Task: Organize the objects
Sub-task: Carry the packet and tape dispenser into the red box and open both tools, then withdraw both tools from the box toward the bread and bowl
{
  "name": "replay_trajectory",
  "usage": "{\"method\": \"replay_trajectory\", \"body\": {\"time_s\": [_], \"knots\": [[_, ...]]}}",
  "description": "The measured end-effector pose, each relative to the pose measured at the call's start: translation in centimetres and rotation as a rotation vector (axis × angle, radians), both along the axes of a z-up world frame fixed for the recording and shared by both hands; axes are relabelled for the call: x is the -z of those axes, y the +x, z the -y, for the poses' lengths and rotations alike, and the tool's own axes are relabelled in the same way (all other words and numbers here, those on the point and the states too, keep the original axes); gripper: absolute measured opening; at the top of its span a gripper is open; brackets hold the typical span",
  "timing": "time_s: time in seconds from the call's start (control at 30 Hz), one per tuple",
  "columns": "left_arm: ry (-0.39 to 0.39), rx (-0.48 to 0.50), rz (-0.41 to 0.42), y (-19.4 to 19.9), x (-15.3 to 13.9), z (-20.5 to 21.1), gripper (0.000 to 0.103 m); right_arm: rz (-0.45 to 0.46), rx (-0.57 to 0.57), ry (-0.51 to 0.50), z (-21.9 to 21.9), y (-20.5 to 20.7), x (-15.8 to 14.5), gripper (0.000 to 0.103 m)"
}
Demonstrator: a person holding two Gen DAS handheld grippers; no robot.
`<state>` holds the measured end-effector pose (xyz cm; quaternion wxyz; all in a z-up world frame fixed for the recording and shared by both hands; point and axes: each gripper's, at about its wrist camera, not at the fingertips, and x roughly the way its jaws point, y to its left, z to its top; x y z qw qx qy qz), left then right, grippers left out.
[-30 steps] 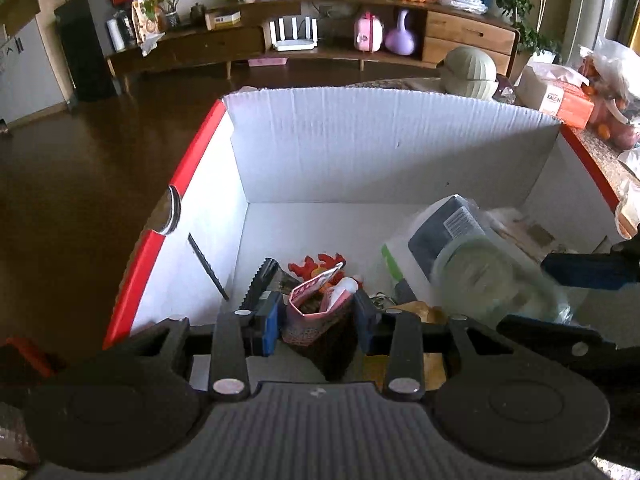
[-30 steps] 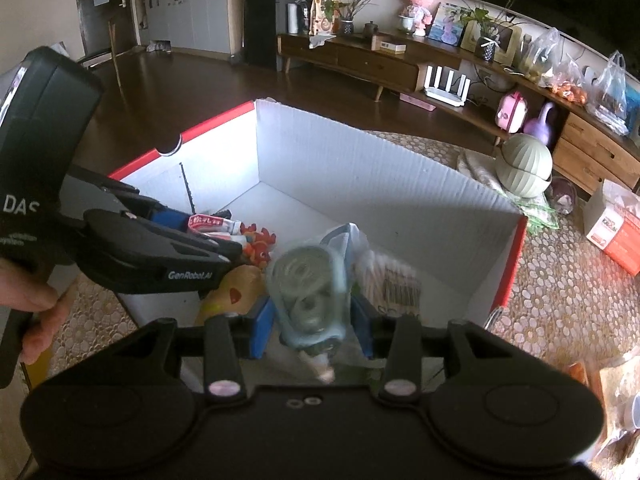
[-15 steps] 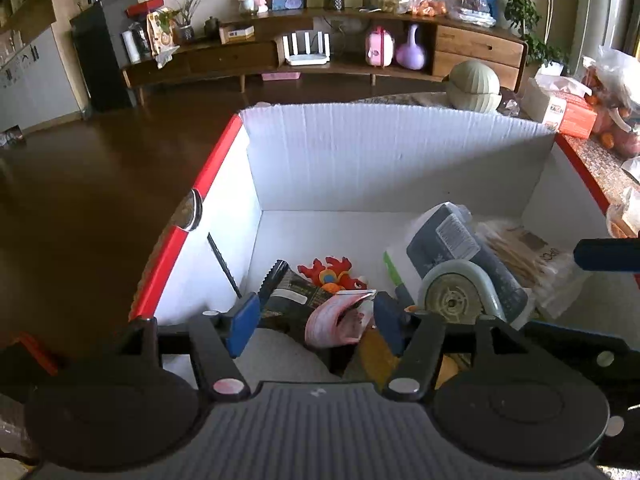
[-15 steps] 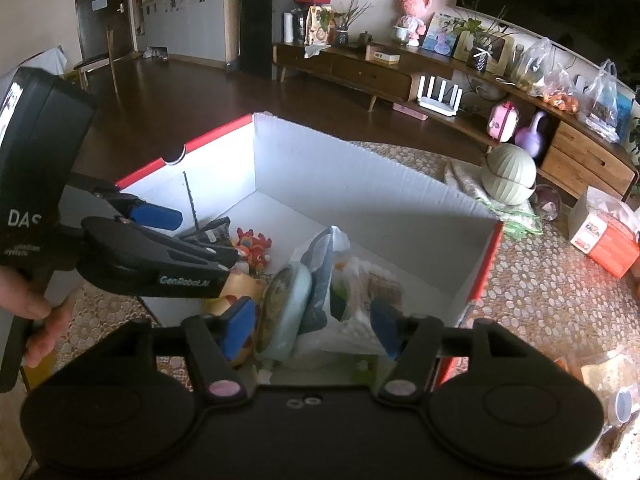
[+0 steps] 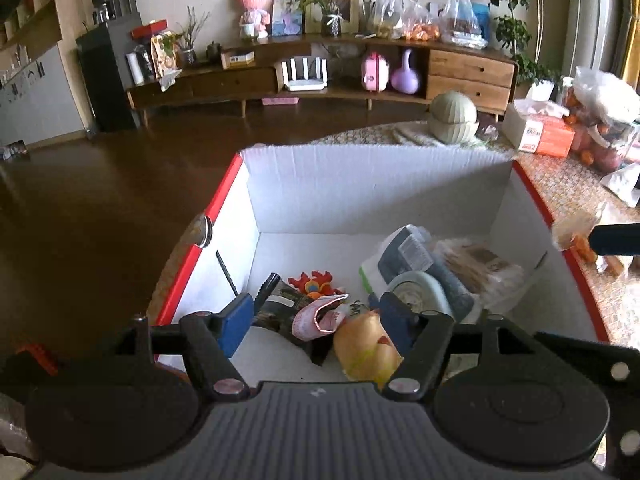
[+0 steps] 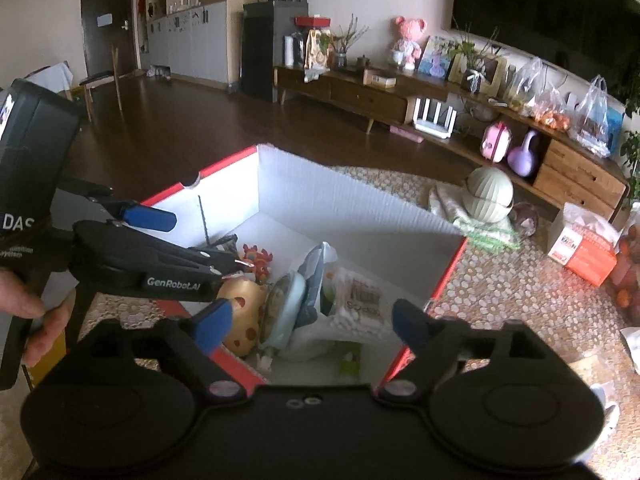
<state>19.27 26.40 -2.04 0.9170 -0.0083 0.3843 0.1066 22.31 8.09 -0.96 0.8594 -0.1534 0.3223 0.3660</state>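
Grippers both spread and empty above the white corrugated box with red outer walls [image 5: 372, 184].

Left gripper [image 5: 316, 318], jaws apart, hangs over the near left of the box, the pink crinkled pouch [image 5: 320, 316] lying loose on the box floor just below its fingertips, touching neither pad. Right gripper [image 6: 310, 324], jaws wide too, sits over the near right, with the pale blue round dispenser [image 6: 282, 310] leaning on the clear bag of cotton swabs [image 6: 356, 304] under it, nothing pinched. My read: both drops are done, so lift straight up, keep the pads clear of the box walls and of each other, then swing out to the lace-covered table [image 6: 520, 300] for more.
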Motion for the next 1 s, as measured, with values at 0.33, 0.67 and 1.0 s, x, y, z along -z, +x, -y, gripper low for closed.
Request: {"method": "replay_trajectory", "body": {"time_s": [0.33,0.67,1.0], "knots": [[0.001,0.008,0.053,-2.6,-2.6,2.6,0.08,0.03,-0.037,0.062,3.1,-2.3,-2.3,0.102],[-0.036,0.033,0.095,-4.8,-3.8,5.8,0.085,0.026,-0.03,0.102,7.5,-3.8,-3.3,0.102],[-0.05,0.089,0.106,-5.5,-3.3,10.8,0.103,0.008,0.029,0.102,13.5,-3.4,-2.2,0.102]]}}
